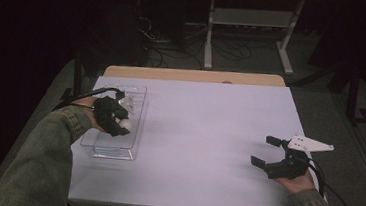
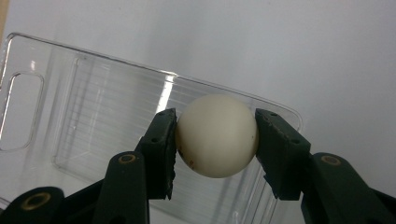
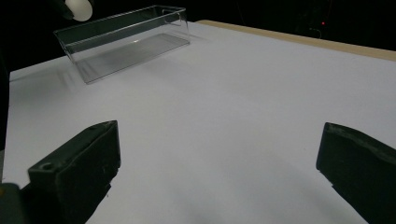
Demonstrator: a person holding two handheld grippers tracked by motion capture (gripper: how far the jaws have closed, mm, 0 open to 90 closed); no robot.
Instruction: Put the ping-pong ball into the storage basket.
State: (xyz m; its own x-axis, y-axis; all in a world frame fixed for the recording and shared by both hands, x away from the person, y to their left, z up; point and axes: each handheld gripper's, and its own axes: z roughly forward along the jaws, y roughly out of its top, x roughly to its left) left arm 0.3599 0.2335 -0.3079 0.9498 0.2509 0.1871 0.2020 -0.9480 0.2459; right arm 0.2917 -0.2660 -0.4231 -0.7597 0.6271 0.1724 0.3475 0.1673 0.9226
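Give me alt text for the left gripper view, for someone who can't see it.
A white ball is clamped between the left gripper's two black jaws, held above an empty clear plastic bin. The bin sits on a white table.

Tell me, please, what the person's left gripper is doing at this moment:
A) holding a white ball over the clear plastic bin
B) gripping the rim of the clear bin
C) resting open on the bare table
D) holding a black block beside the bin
A: in the left gripper view the left gripper has its jaws pressed against both sides of the white ball, with the clear plastic bin directly beneath it.
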